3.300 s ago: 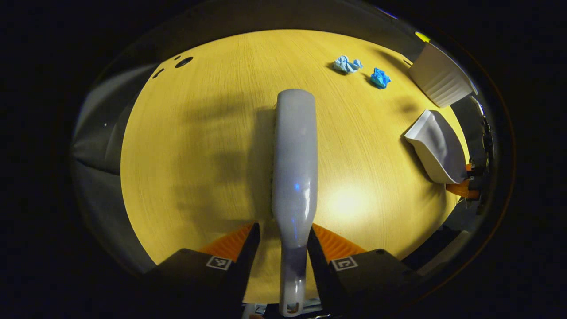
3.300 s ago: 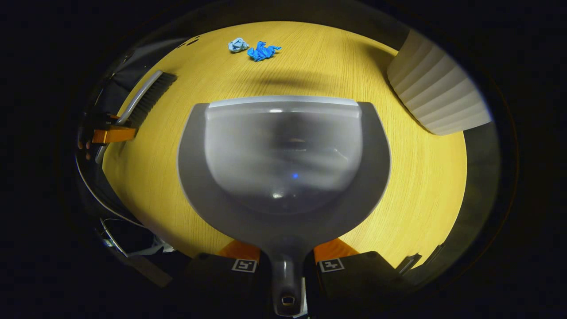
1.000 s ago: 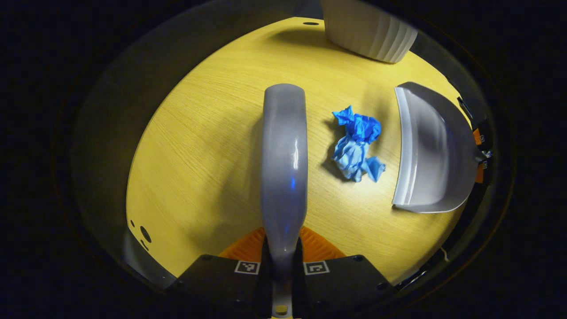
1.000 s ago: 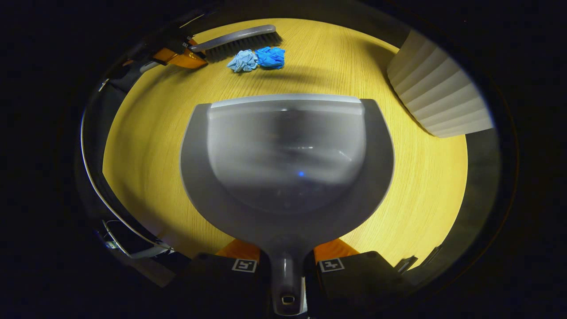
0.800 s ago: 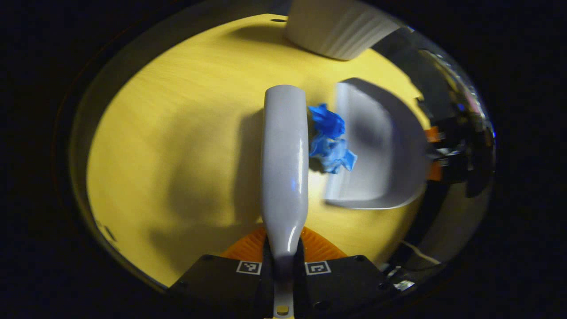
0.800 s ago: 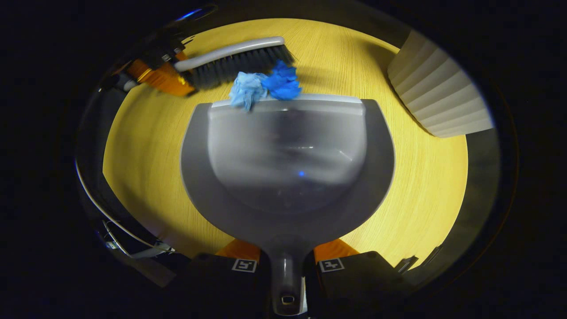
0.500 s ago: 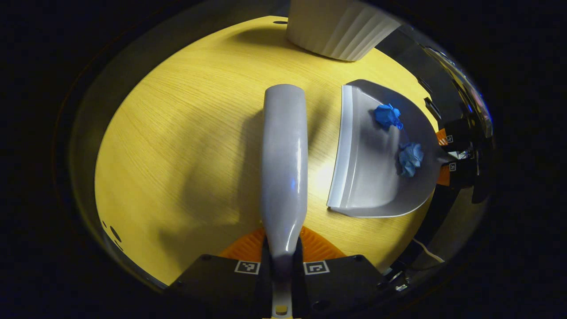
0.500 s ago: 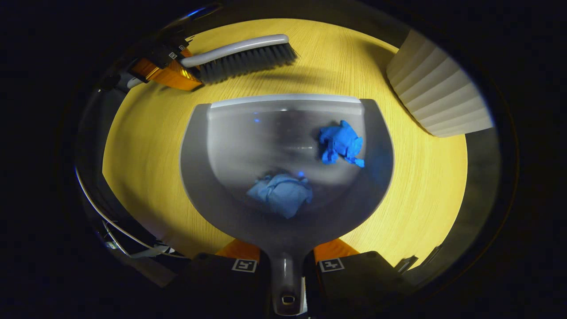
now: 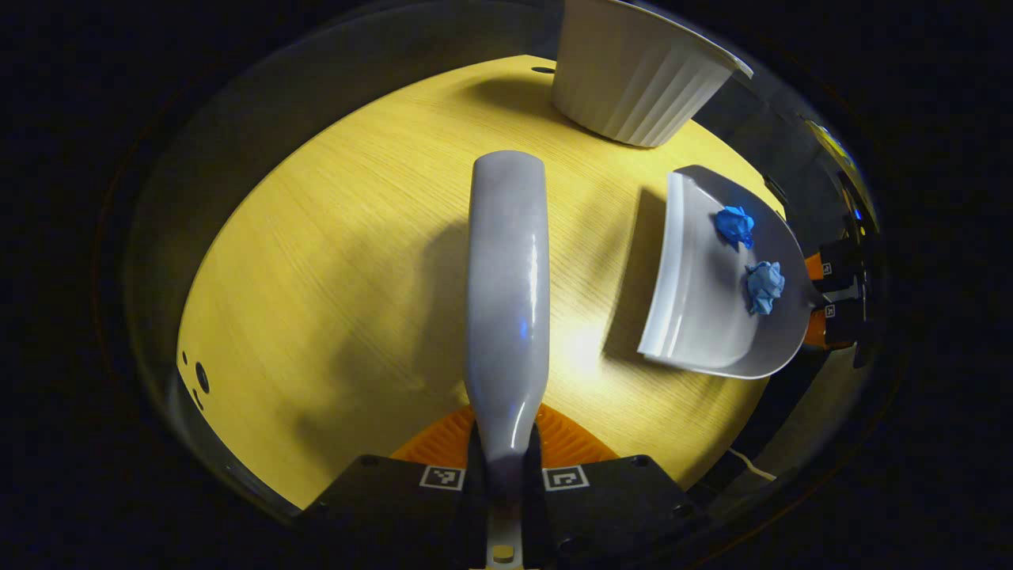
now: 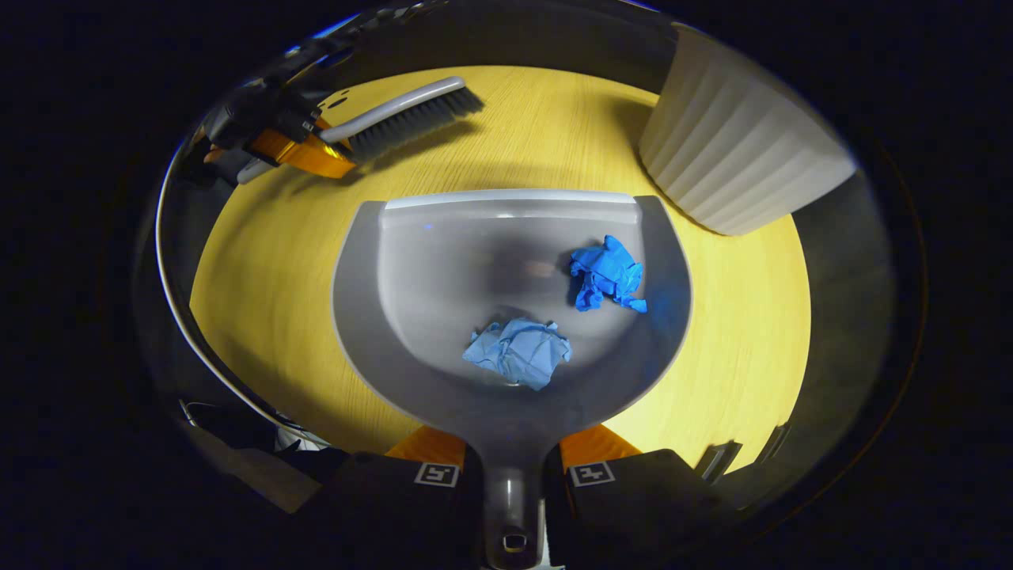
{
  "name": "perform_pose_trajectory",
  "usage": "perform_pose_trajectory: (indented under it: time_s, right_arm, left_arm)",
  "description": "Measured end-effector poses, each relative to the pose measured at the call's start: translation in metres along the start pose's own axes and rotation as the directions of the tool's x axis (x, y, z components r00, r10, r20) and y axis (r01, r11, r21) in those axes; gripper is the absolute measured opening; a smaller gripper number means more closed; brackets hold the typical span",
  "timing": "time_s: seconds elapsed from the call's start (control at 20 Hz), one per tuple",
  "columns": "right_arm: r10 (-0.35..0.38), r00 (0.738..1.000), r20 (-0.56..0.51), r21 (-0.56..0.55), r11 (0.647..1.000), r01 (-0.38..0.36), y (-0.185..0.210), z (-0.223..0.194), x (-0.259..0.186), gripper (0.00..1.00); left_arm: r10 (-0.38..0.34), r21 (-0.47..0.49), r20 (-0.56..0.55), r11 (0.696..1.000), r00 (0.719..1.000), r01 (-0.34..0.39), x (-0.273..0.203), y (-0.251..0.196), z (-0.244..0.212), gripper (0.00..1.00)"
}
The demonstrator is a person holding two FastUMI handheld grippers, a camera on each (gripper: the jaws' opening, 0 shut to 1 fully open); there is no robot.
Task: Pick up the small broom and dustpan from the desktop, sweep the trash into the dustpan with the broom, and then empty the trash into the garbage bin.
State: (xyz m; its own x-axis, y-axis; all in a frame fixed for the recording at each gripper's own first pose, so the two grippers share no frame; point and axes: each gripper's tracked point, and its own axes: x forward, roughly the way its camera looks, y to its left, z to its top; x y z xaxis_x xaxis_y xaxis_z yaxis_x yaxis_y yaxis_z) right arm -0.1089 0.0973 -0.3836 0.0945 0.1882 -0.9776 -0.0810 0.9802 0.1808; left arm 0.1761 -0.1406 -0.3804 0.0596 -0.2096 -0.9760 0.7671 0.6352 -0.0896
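Note:
My left gripper (image 9: 504, 467) is shut on the handle of the grey broom (image 9: 507, 293), whose back runs forward over the yellow desktop (image 9: 332, 261). In the right gripper view my right gripper (image 10: 512, 475) is shut on the handle of the grey dustpan (image 10: 443, 261). In the pan lie a light blue paper wad (image 10: 519, 351) and a dark blue wad (image 10: 606, 273). The dustpan (image 9: 704, 309) hangs a little above the desk at the right of the left gripper view, with both wads (image 9: 764, 285) inside. The broom (image 10: 404, 117) and the left gripper (image 10: 297, 150) show at the far left of the right gripper view.
A white ribbed garbage bin (image 9: 633, 87) stands at the far end of the desk, beyond the dustpan; it is at the upper right (image 10: 736, 158) in the right gripper view. Small holes (image 9: 198, 380) mark the desk's left edge.
The broom swept both blue wads into the dustpan, then drew back to the left. The dustpan has since lifted off the desk with the wads and moved nearer the bin.

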Motion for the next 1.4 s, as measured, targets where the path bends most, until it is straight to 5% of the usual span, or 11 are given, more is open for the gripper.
perform_pose_trajectory:
  time_s: [0.45, 0.8, 1.1, 1.4]
  right_arm:
    - [-0.073, 0.989, 0.125, 0.079, 0.995, 0.064, 0.005, 0.022, -0.03, 0.33]
    - [-0.137, 0.969, 0.205, 0.242, 0.966, 0.086, 0.003, 0.047, -0.044, 0.33]
    - [-0.309, 0.893, 0.327, 0.345, 0.919, 0.192, -0.032, 0.089, -0.057, 0.33]
    - [-0.454, 0.834, 0.315, 0.344, 0.873, 0.346, -0.074, 0.102, -0.06, 0.33]
  left_arm:
    - [-0.013, -0.066, 0.069, 0.998, 0.998, 0.018, 0.006, -0.01, -0.001, 0.21]
    - [-0.032, -0.123, 0.104, 0.991, 0.994, 0.045, 0.014, -0.018, -0.001, 0.21]
    - [-0.05, -0.175, 0.142, 0.982, 0.989, 0.075, 0.02, -0.027, 0.001, 0.21]
    - [-0.063, -0.202, 0.157, 0.975, 0.986, 0.094, 0.021, -0.031, 0.003, 0.21]
